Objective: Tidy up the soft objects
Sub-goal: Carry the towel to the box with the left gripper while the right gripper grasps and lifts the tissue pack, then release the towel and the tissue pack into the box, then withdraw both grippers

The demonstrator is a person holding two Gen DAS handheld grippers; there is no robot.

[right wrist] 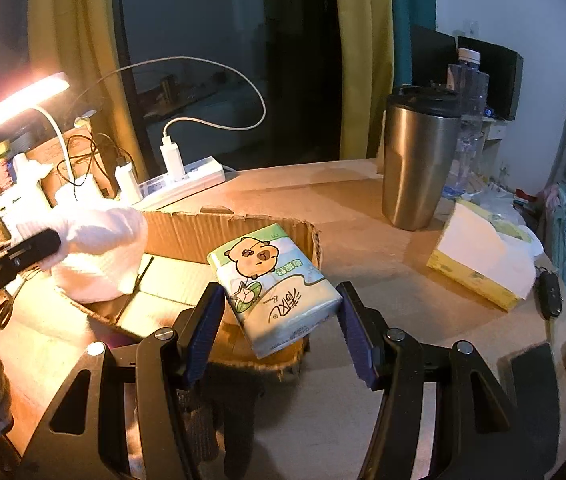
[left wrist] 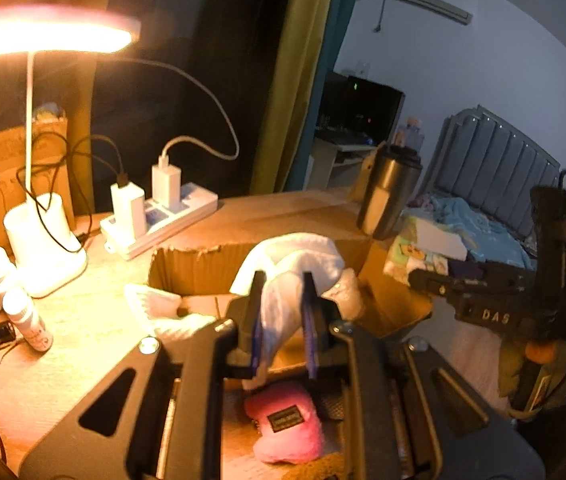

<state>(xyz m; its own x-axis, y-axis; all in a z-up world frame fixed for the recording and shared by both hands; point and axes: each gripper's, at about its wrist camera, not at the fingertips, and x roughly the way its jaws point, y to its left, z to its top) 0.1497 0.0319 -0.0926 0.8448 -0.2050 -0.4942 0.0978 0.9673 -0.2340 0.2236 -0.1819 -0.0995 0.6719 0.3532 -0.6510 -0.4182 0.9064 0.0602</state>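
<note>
My left gripper [left wrist: 281,286] is shut on a white cloth [left wrist: 295,264] and holds it over the open cardboard box [left wrist: 195,264]. The same cloth [right wrist: 95,240] shows at the left of the right wrist view, above the box [right wrist: 243,232]. My right gripper [right wrist: 279,304] is open, its jaws apart on either side of a tissue pack [right wrist: 271,284] with a cartoon bear; the pack rests tilted on the box's near rim. A pink plush item [left wrist: 287,428] lies on the desk below the left gripper. The right gripper's body [left wrist: 495,300] shows at the right of the left wrist view.
A steel tumbler [right wrist: 419,160] and a water bottle [right wrist: 467,92] stand at the back right. A yellow tissue box [right wrist: 483,264] lies right of the cardboard box. A power strip [right wrist: 179,184] with chargers, a lit desk lamp [left wrist: 43,32] and small bottles [left wrist: 27,316] are at the left.
</note>
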